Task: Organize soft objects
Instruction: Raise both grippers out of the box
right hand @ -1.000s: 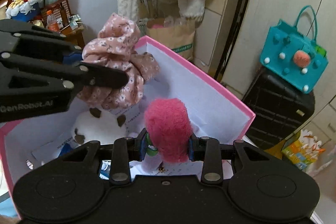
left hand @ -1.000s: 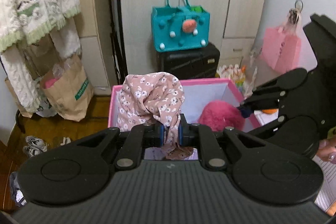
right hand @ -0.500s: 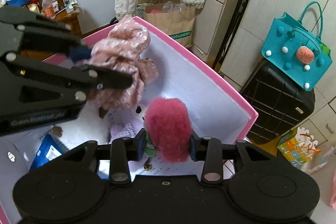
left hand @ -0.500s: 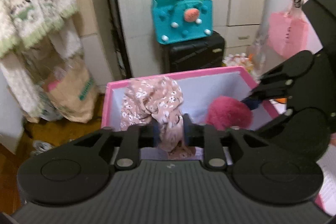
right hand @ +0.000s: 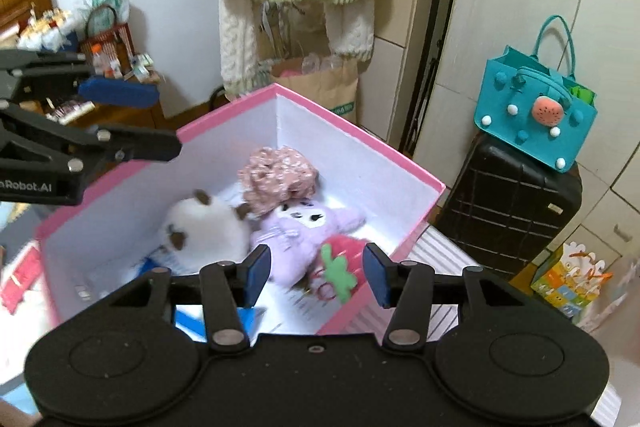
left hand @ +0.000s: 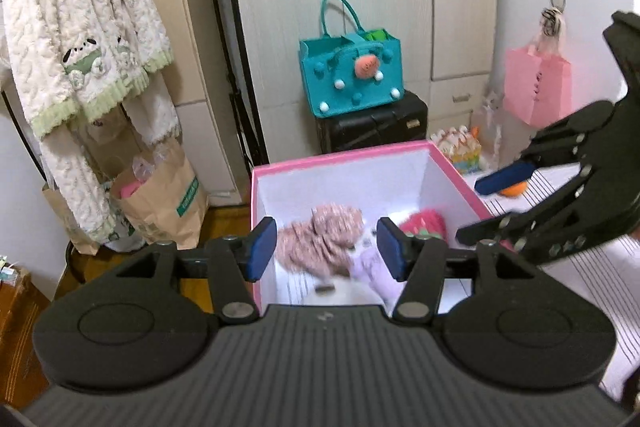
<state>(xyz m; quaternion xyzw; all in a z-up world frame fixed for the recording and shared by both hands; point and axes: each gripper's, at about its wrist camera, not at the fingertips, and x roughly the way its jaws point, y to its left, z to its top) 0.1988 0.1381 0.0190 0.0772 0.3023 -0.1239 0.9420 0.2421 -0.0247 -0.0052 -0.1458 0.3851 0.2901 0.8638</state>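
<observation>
Inside the pink box (right hand: 404,169) on the striped surface (right hand: 440,255), soft toys lie below both grippers' parted, empty jaws.

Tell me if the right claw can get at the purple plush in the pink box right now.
Probably yes. The right claw is open and empty above the pink box, whose top is open. The purple plush lies uncovered just beyond its fingertips, though the pink strawberry plush and floral cloth press against its sides.

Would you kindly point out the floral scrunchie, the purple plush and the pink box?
floral scrunchie (right hand: 278,173): right wrist view, middle of its ruffles.
purple plush (right hand: 304,223): right wrist view, its face.
pink box (right hand: 360,135): right wrist view, far rim.
</observation>
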